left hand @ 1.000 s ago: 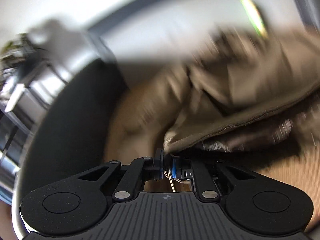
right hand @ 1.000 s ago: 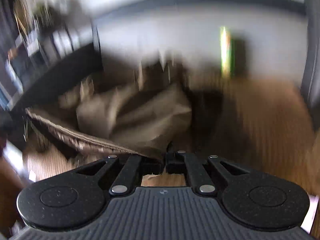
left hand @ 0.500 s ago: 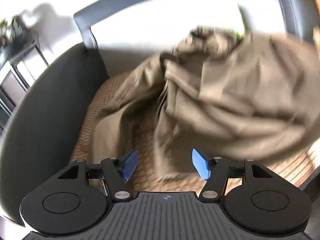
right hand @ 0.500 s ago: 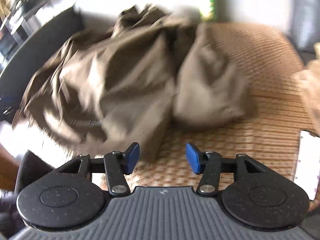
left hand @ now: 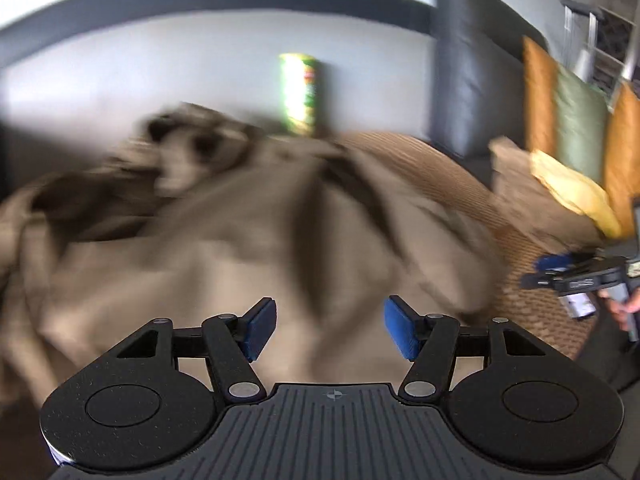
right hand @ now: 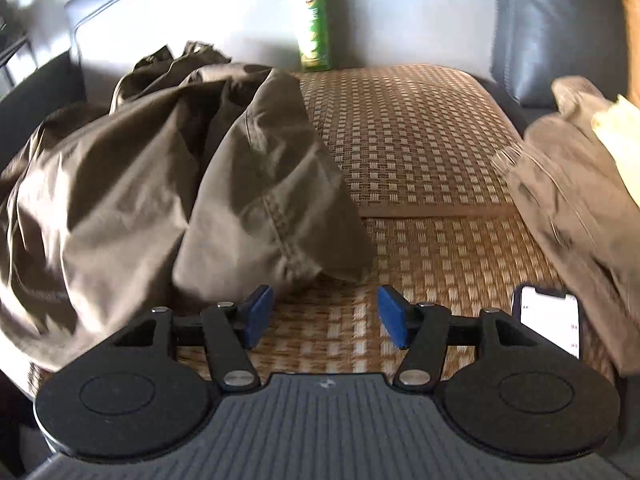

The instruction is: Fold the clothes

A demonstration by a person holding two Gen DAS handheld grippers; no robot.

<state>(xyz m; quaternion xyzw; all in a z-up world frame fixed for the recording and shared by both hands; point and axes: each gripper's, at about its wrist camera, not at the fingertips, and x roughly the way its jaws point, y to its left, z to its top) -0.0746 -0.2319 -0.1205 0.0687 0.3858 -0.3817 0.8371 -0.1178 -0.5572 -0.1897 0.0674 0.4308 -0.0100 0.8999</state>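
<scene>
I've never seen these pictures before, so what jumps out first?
A big crumpled brown garment heaped on the left of a woven mat. Behind it, a green can stands against the sofa back. Both grippers, left and right, are open and empty.

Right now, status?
Left gripper open, right gripper open. Garment crumpled on mat, unfolded. Phone by right gripper.
</scene>
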